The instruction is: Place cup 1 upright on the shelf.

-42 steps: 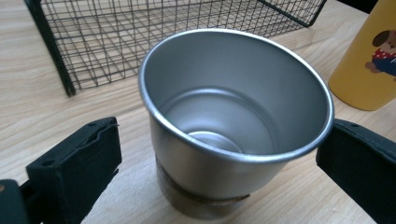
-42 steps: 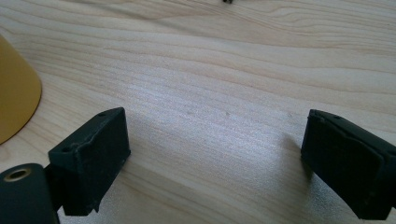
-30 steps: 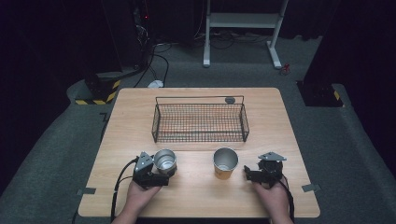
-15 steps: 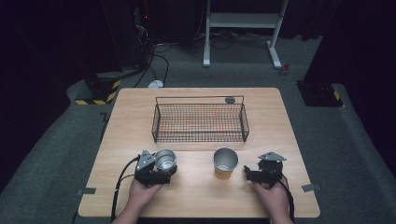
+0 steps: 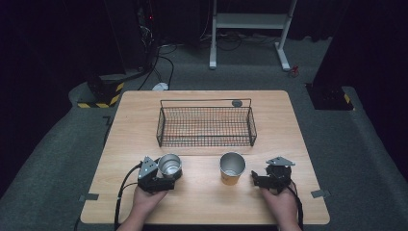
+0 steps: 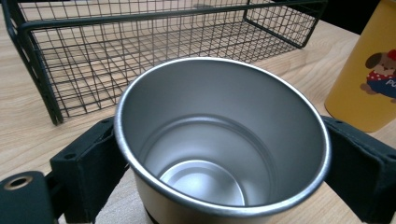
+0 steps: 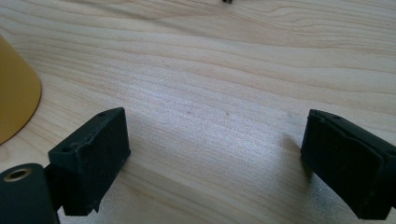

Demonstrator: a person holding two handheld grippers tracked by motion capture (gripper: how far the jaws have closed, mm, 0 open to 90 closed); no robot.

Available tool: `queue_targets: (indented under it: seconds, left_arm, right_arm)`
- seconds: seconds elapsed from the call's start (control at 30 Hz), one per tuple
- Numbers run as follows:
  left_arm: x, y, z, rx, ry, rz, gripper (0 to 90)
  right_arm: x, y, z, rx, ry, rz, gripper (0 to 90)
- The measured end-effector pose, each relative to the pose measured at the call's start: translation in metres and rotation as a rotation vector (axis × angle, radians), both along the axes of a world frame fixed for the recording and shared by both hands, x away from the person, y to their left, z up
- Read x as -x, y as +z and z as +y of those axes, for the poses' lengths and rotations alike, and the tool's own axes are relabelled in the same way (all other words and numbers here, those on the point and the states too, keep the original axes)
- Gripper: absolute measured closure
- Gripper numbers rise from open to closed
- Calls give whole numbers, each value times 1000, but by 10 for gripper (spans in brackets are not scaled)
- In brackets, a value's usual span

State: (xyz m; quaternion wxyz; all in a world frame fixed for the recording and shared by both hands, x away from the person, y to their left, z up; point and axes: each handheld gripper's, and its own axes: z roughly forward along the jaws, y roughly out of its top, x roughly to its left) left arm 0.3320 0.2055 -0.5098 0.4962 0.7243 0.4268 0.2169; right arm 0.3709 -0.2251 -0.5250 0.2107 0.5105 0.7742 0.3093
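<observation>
An empty steel cup [image 5: 170,165] stands upright on the table in front of the wire basket [image 5: 206,126]. My left gripper [image 5: 168,169] reaches around it from the near side. Its jaws have just been closing with the cup between them. In the left gripper view both black pads [image 6: 88,158] touch the sides of the steel cup [image 6: 219,140]. A yellow cup [image 5: 232,169] with a cartoon dog [image 6: 380,74] stands to its right. My right gripper [image 5: 257,179] lies low on the table to the right of the yellow cup [image 7: 14,88], open [image 7: 215,158] over bare wood.
The black wire basket [image 6: 140,18] sits mid-table and holds nothing. A small grey round thing [image 5: 236,103] lies just behind it. The wooden table [image 5: 288,125] has free room to both sides of the basket. Cables trail from both grippers toward the near edge.
The left gripper's jaws have drawn in against the steel cup. Both hands, both cups and the basket stay where they were.
</observation>
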Motion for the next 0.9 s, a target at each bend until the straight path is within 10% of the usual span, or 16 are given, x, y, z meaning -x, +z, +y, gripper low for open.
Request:
queue_targets:
  seconds: [0.9]
  left_arm:
    - [0, 2, -7, -64, 19, -50, 154]
  right_arm:
    - [1, 0, 0, 2, -5, -4, 74]
